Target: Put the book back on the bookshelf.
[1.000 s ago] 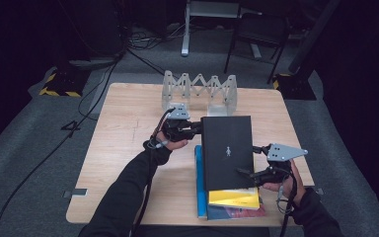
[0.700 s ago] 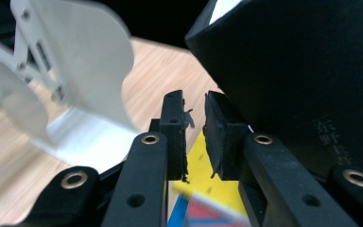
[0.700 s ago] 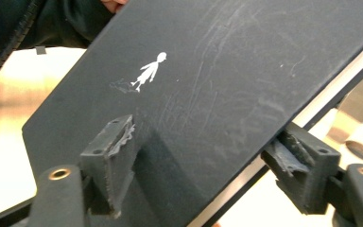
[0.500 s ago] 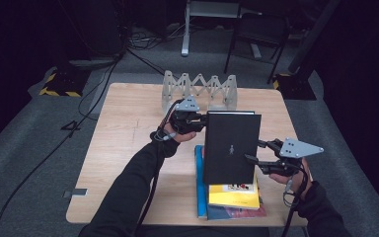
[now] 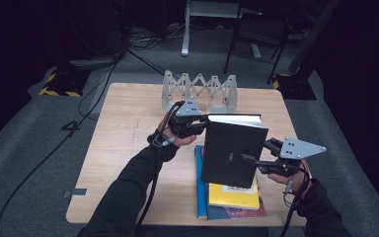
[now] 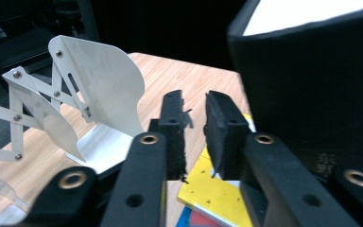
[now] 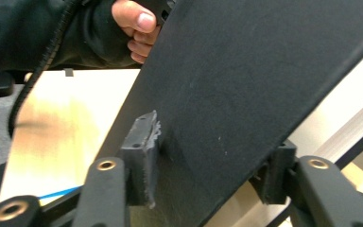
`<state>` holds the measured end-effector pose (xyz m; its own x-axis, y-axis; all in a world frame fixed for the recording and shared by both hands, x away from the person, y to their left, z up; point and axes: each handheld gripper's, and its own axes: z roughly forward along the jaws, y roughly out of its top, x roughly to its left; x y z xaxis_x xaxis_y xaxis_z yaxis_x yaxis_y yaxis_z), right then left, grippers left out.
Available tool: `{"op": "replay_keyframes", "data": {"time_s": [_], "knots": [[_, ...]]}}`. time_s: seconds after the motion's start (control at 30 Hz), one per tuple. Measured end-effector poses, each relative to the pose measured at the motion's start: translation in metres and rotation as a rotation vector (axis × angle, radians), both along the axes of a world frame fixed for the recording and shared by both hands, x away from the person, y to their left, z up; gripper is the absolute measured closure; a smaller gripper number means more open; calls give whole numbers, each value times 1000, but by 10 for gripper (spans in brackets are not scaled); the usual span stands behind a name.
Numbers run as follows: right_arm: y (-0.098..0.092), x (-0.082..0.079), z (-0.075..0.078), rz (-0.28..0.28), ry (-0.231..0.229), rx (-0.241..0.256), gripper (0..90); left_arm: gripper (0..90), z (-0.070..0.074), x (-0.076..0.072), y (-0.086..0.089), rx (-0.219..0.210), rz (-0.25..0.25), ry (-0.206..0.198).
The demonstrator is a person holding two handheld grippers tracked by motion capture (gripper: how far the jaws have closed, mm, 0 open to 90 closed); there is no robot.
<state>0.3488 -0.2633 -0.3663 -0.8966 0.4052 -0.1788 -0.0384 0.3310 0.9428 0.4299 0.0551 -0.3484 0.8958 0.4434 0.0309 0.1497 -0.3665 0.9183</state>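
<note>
Step in hand, as judged: the black book (image 5: 233, 150) is being raised off the stack and stood on edge, probably bound for the metal rack (image 5: 200, 91) at the upper centre of the high view.

Position: the black book sits at centre frame in the high view, tilted steeply with its page edge up and its lower end over the yellow book (image 5: 232, 193), which lies on the blue book (image 5: 201, 190) on the desk (image 5: 118, 148).

Doing it well (judgement):
- Keep the right grip firm and low on the cover so the book pivots and does not slide out.
- Use the left tool only as a prop at the upper corner; avoid pushing the book off the right pads.
- Clear the stack before swinging toward the rack, so the yellow book is not dragged.
- Line the spine up with one rack slot before lowering.

Right tool (image 7: 208, 165): jaws well apart, spanning the thickness of the black book, one pad (image 7: 144, 142) flat on the cover and the other at the page side. It appears to clamp the book.

Left tool (image 6: 194, 135): jaws nearly together with a narrow gap, nothing between them. The book's corner lies just beside its right jaw; contact cannot be confirmed.
</note>
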Motion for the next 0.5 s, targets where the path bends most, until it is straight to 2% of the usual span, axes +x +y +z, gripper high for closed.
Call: {"op": "replay_keyframes", "data": {"time_s": [0.1, 0.13, 0.17, 0.27, 0.5], "knots": [[-1, -6, -2, 61, 19, 15, 597, 666, 0, -7, 3, -5, 8, -13], [-1, -6, -2, 61, 19, 15, 597, 666, 0, -10, 3, 5, 21, -25], [-1, -7, -1, 65, 18, 10, 604, 643, -1, -14, 4, 33, 39, -47], [-1, -12, -1, 68, 19, 6, 616, 552, -7, -26, 9, 82, 67, -70], [-1, -20, -3, 76, 14, 8, 641, 445, -34, -53, 30, 176, 54, -49]]}}
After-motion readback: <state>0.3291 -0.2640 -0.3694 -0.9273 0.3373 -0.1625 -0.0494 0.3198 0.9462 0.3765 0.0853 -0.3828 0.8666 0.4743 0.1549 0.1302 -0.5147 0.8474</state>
